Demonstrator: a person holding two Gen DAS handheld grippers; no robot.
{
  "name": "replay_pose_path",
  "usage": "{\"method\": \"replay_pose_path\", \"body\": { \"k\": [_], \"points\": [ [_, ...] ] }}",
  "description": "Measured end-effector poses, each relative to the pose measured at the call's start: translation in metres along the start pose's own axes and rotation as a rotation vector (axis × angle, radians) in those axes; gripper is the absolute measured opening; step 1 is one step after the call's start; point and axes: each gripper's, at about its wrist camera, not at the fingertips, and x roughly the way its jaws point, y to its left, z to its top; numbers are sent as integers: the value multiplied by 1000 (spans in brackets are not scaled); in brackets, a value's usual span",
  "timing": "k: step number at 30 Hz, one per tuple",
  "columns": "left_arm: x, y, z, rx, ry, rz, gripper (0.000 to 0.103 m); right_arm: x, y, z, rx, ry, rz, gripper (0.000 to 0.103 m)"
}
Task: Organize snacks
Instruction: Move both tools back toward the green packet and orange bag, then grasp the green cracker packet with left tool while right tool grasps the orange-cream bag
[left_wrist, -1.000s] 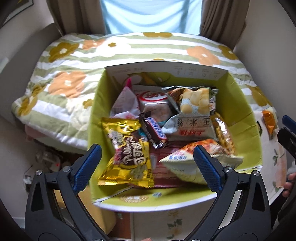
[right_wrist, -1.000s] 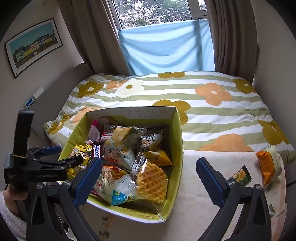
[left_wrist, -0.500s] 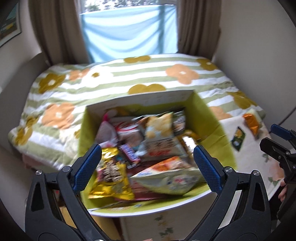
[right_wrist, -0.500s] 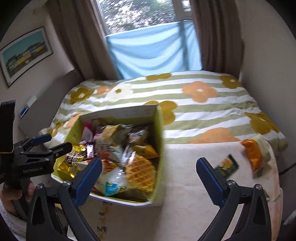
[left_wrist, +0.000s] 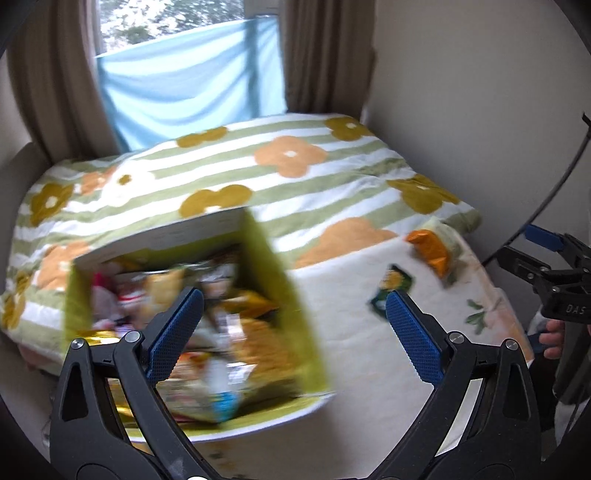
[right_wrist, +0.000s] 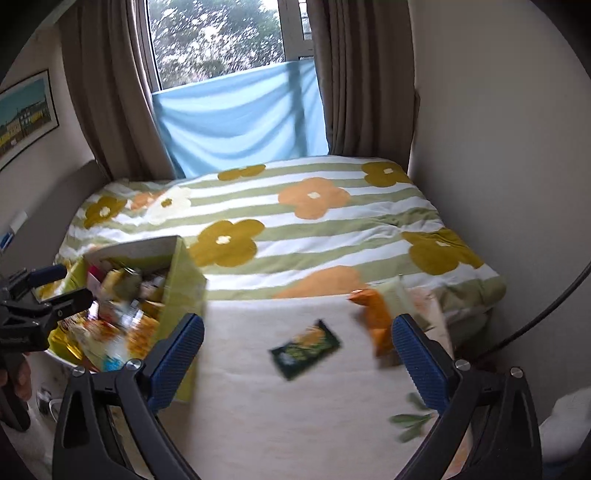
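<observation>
Both grippers, left (left_wrist: 293, 332) and right (right_wrist: 297, 356), empty, jaws spread. Green packet (right_wrist: 306, 349) on tablecloth (right_wrist: 295, 413): judged light, thin, crinkly, slippery; pinch at edge seam. Orange packet (right_wrist: 375, 319) beside it. Box (right_wrist: 181, 280) full.

Home bedroom: flowered bed (right_wrist: 314, 221), curtained window (right_wrist: 218, 40).

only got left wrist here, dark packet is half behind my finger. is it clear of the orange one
Observer: Yes. From the right wrist, the dark green packet shows whole, flat on the cloth, apart from the orange packet.
Operator: right gripper holding anything
Observer: No. The right gripper is open and empty, its fingers framing the green packet in that view.
Operator: anything on the wall left of the bed
Observer: A framed picture hangs there.
</observation>
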Motion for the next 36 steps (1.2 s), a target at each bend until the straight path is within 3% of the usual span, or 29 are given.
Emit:
{"method": "replay_pose_path", "body": {
  "k": [3, 8, 13, 17, 21, 23, 27, 36],
  "points": [
    [25, -38, 8, 17, 47, -34, 99, 7, -37, 3, 17, 57, 50, 101],
    [79, -95, 11, 48, 148, -86, 99, 18, -86, 5, -4, 106, 23, 101],
    [131, -126, 4, 91, 261, -118, 98, 37, -124, 4, -4, 130, 35, 101],
    [168, -138, -4, 151, 344, -90, 93, 58, -144, -2, 33, 149, 71, 101],
    [202, -145, -10, 226, 403, -68, 89, 86, -152, -3, 27, 195, 72, 101],
    [218, -147, -13, 245, 435, -69, 78, 99, -155, -3, 26, 208, 80, 101],
    [244, -150, -16, 277, 477, -78, 72, 130, -154, -5, 5, 248, 91, 101],
    [267, -155, -20, 342, 522, -107, 53, 182, -146, -12, -81, 323, 83, 101]
  ]
}}
